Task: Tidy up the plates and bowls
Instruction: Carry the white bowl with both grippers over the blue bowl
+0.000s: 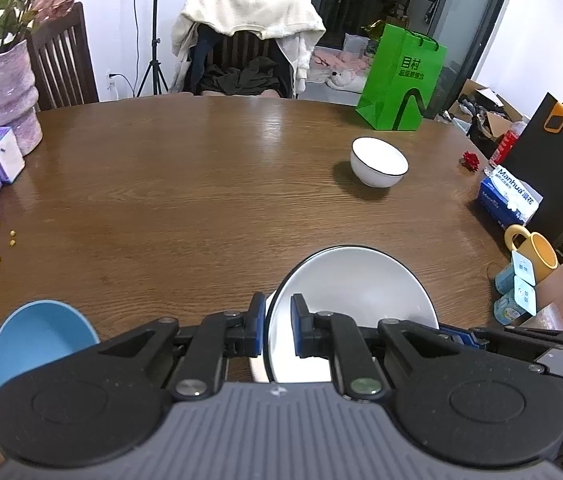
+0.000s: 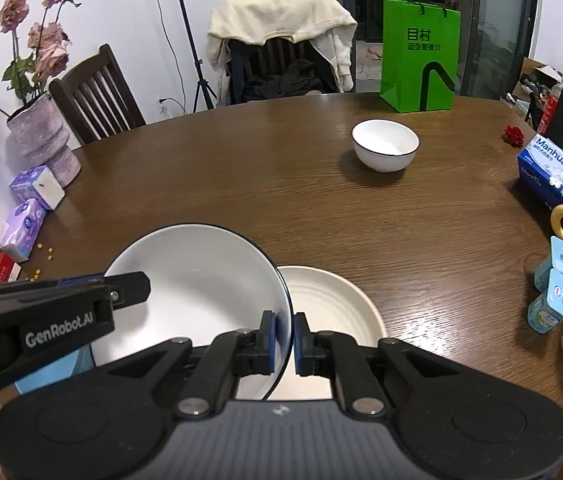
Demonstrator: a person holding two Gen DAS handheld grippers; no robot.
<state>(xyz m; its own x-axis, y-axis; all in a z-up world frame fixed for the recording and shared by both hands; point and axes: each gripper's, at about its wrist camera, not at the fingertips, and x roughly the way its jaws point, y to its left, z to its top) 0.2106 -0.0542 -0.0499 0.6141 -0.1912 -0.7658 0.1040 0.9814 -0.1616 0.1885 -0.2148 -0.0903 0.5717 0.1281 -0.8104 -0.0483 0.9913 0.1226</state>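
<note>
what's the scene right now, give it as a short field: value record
held item: white plate with dark rim, tilted
left gripper: shut on the plate's left rim
right gripper: shut on the plate's right rim
under the plate: cream plate on the table
near left edge: blue bowl
far side: white bowl, upright, empty
right edge: yellow mug

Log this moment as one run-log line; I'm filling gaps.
left gripper: shut on black-rimmed white plate | right gripper: shut on same rim | cream ribbed plate: beneath, on brown wooden table
</note>
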